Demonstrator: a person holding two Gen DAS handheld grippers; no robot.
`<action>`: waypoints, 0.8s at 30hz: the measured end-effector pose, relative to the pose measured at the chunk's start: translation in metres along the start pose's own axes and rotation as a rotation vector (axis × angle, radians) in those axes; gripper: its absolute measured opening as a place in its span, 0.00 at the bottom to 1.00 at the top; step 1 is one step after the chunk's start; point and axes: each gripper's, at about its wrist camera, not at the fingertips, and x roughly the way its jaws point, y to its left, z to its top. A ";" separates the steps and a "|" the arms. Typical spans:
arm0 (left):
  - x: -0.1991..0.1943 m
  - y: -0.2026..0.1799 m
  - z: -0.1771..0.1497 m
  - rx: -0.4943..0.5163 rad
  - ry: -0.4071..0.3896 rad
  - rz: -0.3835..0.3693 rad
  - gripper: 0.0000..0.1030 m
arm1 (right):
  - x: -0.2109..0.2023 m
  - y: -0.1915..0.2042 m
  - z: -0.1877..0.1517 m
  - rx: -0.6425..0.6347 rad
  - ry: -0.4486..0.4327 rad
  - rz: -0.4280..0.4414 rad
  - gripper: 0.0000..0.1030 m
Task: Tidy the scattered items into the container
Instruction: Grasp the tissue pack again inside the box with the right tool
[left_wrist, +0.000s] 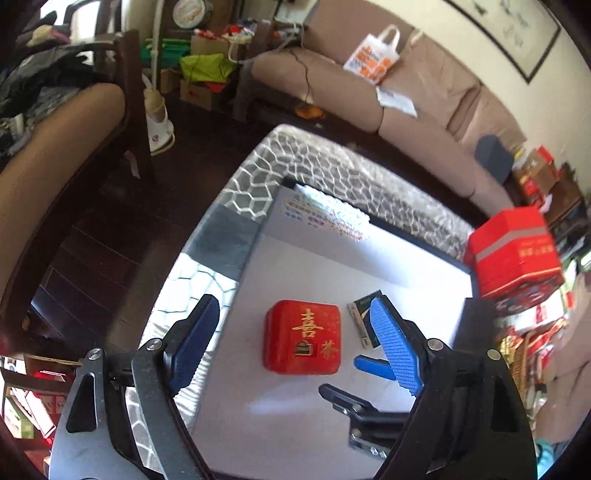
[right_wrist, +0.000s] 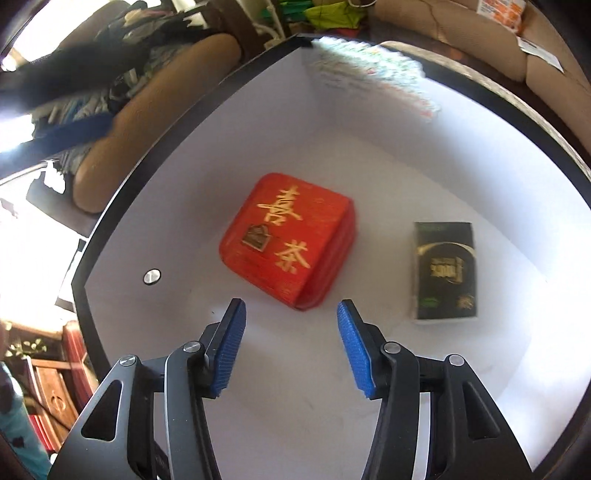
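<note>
A white container with a black rim lies open below both grippers; it also shows in the left wrist view. Inside it lie a red tin with gold characters and a small black box. My right gripper is open and empty, just above the container floor near the red tin's corner. It also shows in the left wrist view. My left gripper is open and empty, held high above the container over the red tin.
A grey patterned cloth covers the table around the container. A red gift box stands on a pile at the right. A beige sofa with an orange and white bag is behind. A chair stands at the left.
</note>
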 end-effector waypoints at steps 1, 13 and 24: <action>-0.005 0.005 0.000 -0.003 -0.011 0.000 0.84 | 0.005 0.002 0.002 -0.006 0.010 -0.012 0.53; -0.017 0.020 -0.004 0.080 -0.029 0.060 0.84 | 0.032 -0.009 0.057 0.102 -0.019 -0.038 0.43; -0.001 0.020 -0.008 0.100 -0.009 0.054 0.84 | 0.037 -0.020 0.080 0.106 -0.090 -0.076 0.43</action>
